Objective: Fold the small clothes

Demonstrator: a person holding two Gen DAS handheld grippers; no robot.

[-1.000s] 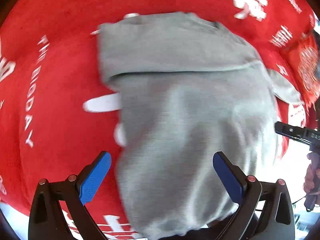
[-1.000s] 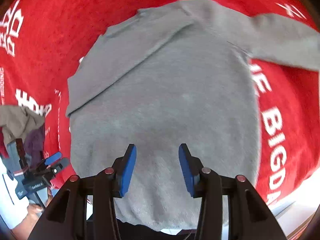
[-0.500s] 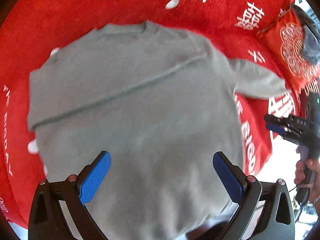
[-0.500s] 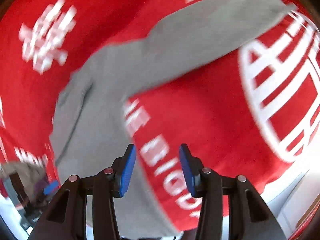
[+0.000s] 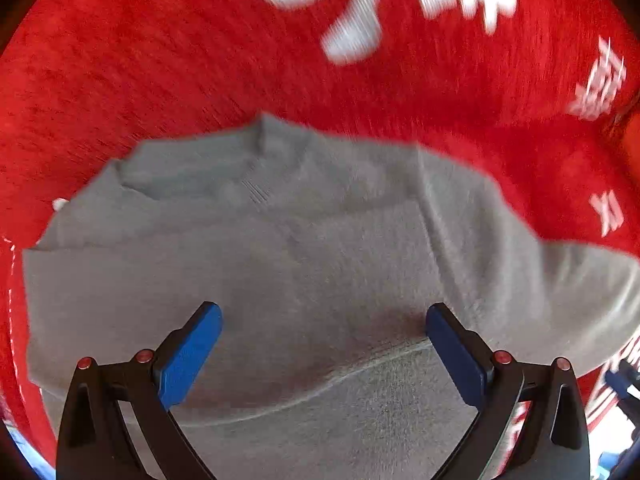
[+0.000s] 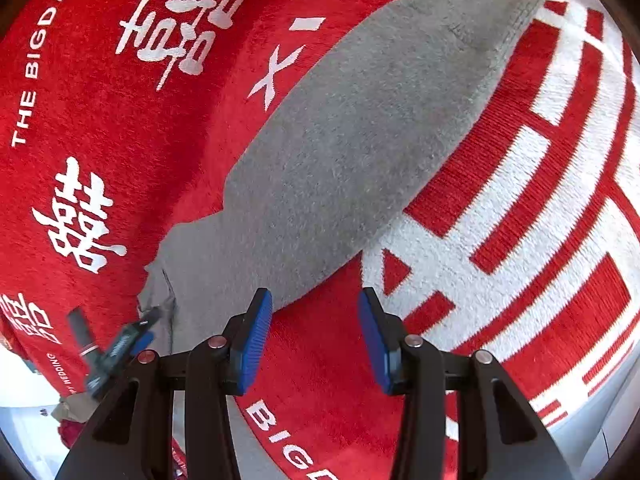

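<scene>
- The left gripper (image 5: 322, 344) points steeply down over the grey sweater (image 5: 304, 280), its jaws spread wide with nothing gripped; the blue pads (image 5: 188, 354) stand over the fabric, one at each side of a fold line that crosses the body.
- The grey sweater lies flat on the red carpet (image 5: 160, 60), which carries white lettering. In the left wrist view the collar sits toward the top, one sleeve is folded across the chest, and the other sleeve runs off to the right.
- The right gripper (image 6: 316, 336) tilts down at a slant over the carpet, just beside the near edge of the spread sleeve (image 6: 360, 132). Its jaws stand partly open and hold nothing; the left pad (image 6: 254, 340) is close to the sleeve's edge, but whether it touches cannot be told.
- The sleeve stretches diagonally to its cuff (image 6: 528, 4) at the upper right.
- In the right wrist view the left gripper (image 6: 120, 344) shows blurred at the lower left, over the sweater's body.
</scene>
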